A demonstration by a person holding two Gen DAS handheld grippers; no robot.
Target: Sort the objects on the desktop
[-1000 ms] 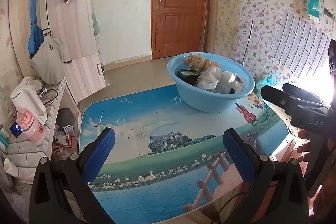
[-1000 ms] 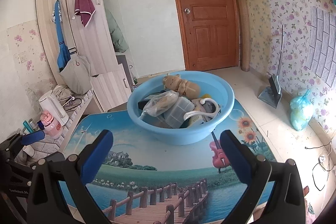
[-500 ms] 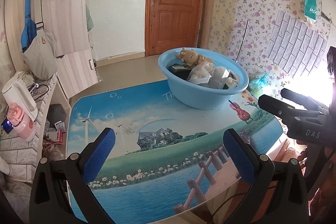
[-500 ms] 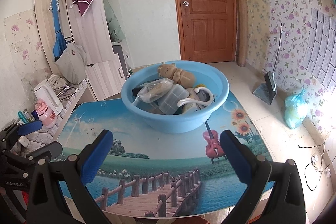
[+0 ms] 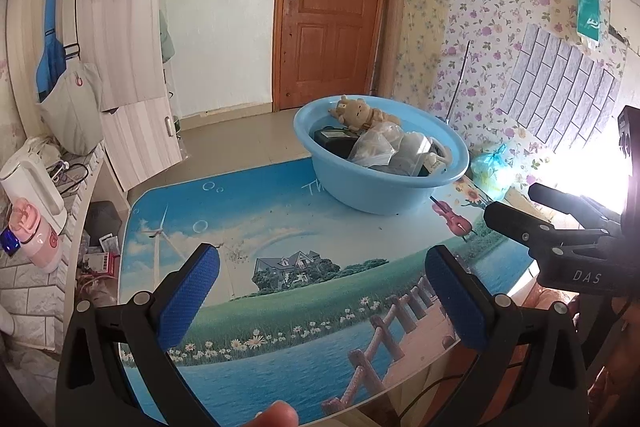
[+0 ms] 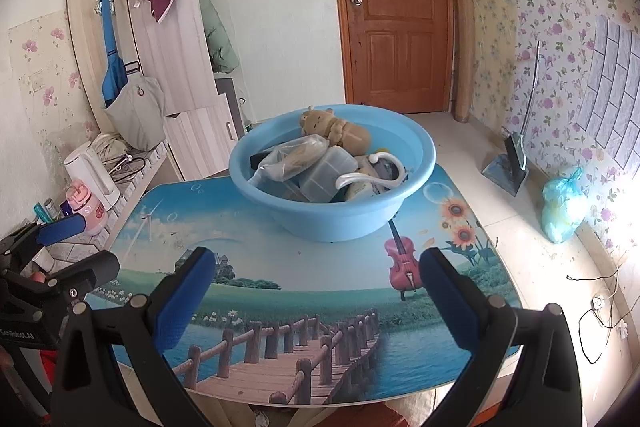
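while both tools hang over the near edge of the table, the left gripper and the right gripper each have their blue pads spread wide with nothing between them. the desktop objects all sit heaped in the blue basin at the far side of the table: a plush toy leans on the back rim, a clear bag and a translucent box lie in front of it, and a white curved handle rests over the right part of the pile. the printed tabletop around the basin is bare. this fits either a pile gathered in after sorting or a pile waiting to be laid out, so i would not commit to one. if anything is lifted from the heap, the top pieces overlap, so a single pinch from above on one clearly separate item seems safest, keeping the other tool clear of the rim.
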